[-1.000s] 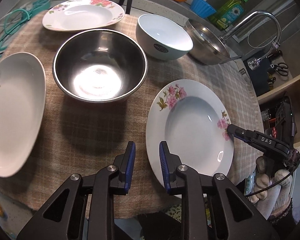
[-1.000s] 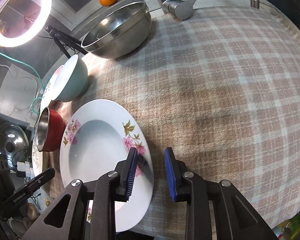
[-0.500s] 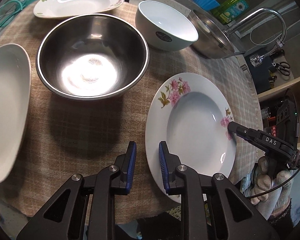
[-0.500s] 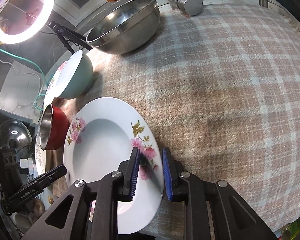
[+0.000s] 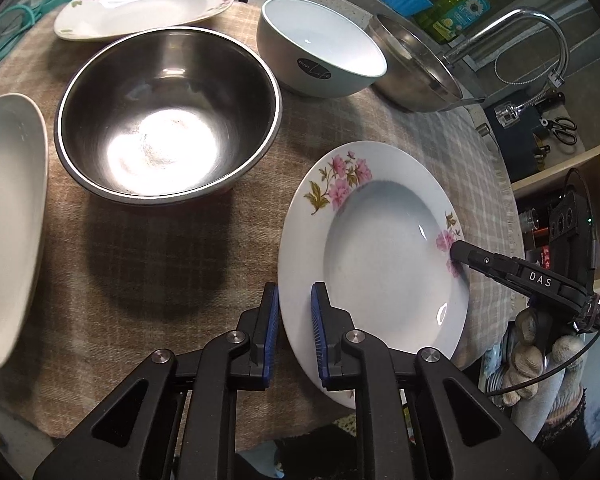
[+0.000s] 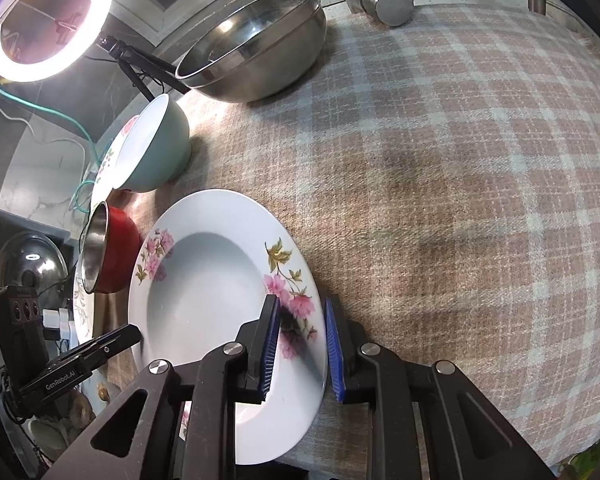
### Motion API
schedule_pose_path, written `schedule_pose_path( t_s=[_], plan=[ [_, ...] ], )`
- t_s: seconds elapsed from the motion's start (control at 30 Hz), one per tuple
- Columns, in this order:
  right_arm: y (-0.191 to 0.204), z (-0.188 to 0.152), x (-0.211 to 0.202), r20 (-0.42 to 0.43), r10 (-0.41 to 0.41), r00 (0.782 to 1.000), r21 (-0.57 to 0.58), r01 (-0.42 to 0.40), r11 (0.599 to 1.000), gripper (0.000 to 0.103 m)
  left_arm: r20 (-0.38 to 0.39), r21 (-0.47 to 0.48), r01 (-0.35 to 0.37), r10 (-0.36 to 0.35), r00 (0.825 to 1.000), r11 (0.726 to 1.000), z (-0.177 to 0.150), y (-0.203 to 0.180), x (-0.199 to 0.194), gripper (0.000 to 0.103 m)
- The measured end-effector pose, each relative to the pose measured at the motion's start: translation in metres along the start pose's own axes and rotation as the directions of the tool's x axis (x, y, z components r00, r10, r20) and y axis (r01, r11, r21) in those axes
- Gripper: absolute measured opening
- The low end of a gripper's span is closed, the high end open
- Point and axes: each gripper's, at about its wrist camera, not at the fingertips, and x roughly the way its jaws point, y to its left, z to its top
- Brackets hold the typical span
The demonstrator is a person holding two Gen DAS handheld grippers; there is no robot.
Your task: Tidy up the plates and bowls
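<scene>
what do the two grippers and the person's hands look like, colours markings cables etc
Both grippers, left and right, have black angular frames with triangular cut-outs, silver round screws at the joints and ribbed blue pads on the fingers. Seen from the opposite camera, the right one bears white "DAS" lettering with a thin black cable trailing from it; the left bears "GenRobot.AI". The right hand wears a pale knitted glove.

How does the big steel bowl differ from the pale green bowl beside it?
The steel bowl is wider and shiny metal inside; the pale green bowl is smaller, white inside, and has a dark label on its side. Both stand upright and empty on the checked cloth.
</scene>
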Motion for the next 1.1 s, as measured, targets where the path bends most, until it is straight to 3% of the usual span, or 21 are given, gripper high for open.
schedule_pose_path(
  t_s=[1.1],
  plan=[
    [0.026,-0.010,0.009,-0.018,-0.017,1.000,-0.028,0.016,0.999,0.021,0.006,-0.036,-0.022,0.022,1.000,0.999,-0.003,0.017,-0.010,0.015]
  ],
)
